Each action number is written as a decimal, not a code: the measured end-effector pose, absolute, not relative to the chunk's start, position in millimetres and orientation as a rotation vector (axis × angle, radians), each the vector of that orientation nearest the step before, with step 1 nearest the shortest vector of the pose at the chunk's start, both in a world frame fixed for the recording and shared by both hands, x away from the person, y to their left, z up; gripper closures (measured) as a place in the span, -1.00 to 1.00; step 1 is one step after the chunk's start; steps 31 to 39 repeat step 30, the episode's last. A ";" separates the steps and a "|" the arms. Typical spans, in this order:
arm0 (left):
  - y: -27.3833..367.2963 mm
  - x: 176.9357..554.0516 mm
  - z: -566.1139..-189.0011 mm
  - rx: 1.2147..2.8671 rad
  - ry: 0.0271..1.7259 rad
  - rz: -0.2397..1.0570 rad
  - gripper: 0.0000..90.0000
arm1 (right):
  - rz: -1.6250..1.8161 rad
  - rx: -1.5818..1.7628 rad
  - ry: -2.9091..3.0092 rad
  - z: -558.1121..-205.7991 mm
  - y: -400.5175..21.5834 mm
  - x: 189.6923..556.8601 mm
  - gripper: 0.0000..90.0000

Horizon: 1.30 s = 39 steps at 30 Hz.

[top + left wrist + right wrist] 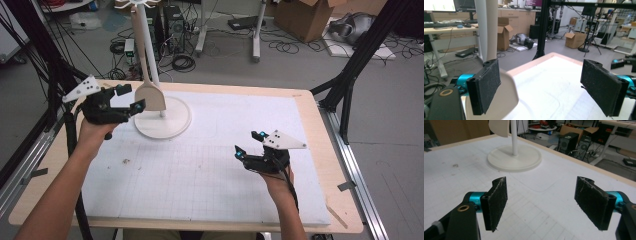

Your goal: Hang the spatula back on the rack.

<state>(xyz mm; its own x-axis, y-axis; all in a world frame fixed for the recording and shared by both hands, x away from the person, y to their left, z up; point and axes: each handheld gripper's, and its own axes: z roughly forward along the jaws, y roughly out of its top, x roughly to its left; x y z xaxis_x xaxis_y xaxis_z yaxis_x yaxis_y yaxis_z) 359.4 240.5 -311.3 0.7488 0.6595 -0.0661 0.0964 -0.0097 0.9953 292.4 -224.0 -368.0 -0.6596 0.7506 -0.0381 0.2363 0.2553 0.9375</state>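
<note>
A white stand (162,121) with a round base and a thin pole stands at the back left of the table. From it hangs a pale wooden spatula (149,96). My left gripper (131,98) is open right beside the spatula's blade. In the left gripper view the blade (507,97) lies just behind the left pad (485,88), and the space between the jaws (544,87) is empty. My right gripper (247,142) is open low over the mat at the right. It (544,202) faces the stand's base (514,157), well short of it.
A white gridded mat (200,165) covers most of the wooden table (320,125). A small speck of debris (125,161) lies on the mat's left part. Black frame posts (350,65) stand off the table's corners. Cables and cardboard boxes (305,17) lie on the floor beyond.
</note>
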 end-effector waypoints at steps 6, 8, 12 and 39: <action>245.4 332.5 -345.4 1.499 0.603 0.502 -0.62 | 1.394 0.909 2.029 -382.0 -235.1 286.0 -0.50; 247.1 324.4 -357.6 1.487 0.593 0.498 -0.62 | 1.399 0.921 2.009 -388.2 -240.9 282.5 -0.51; 250.1 311.3 -380.9 1.474 0.604 0.510 -0.64 | 1.383 0.947 1.979 -400.9 -252.0 278.4 -0.57; 258.8 292.3 -450.6 1.561 0.763 0.527 -0.63 | 1.334 1.050 1.867 -447.3 -278.9 265.2 -0.65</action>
